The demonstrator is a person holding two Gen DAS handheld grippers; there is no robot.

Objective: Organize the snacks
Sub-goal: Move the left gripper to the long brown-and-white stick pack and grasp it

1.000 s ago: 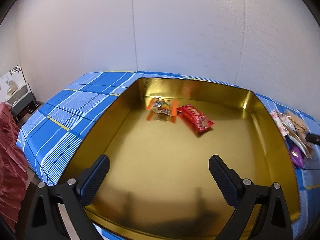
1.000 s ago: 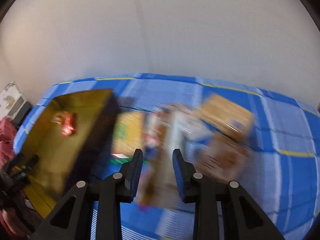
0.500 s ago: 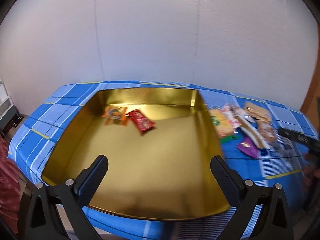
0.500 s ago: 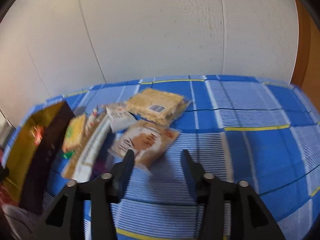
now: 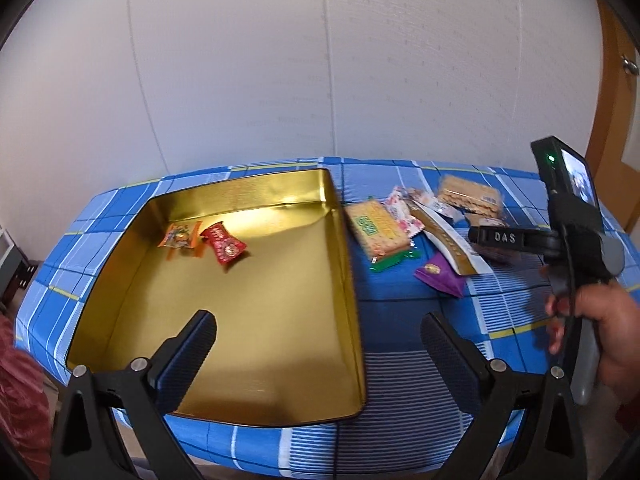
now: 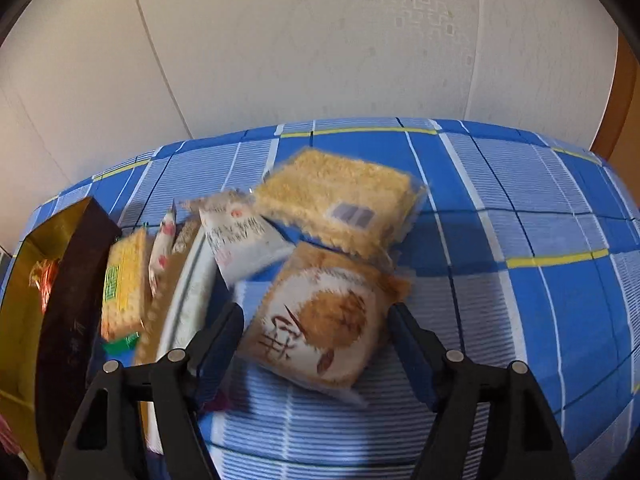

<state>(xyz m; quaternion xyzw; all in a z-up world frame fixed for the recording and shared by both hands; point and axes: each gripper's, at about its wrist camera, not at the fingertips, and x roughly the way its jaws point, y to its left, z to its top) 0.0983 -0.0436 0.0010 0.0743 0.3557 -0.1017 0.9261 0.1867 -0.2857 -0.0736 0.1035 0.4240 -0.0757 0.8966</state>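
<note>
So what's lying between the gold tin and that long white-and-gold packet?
In the left wrist view, a yellow cracker pack and a flowery wrapper lie between the gold tin and long packet.

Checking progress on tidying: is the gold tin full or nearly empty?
Nearly empty. The gold tin holds only an orange candy and a red candy; bare floor elsewhere.

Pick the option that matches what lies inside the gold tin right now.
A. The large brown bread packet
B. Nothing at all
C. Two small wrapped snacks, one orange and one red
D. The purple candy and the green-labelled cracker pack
C: in the left wrist view the gold tin holds only an orange packet and a red packet near its far end, while every other snack lies on the blue checked cloth beside it.
</note>
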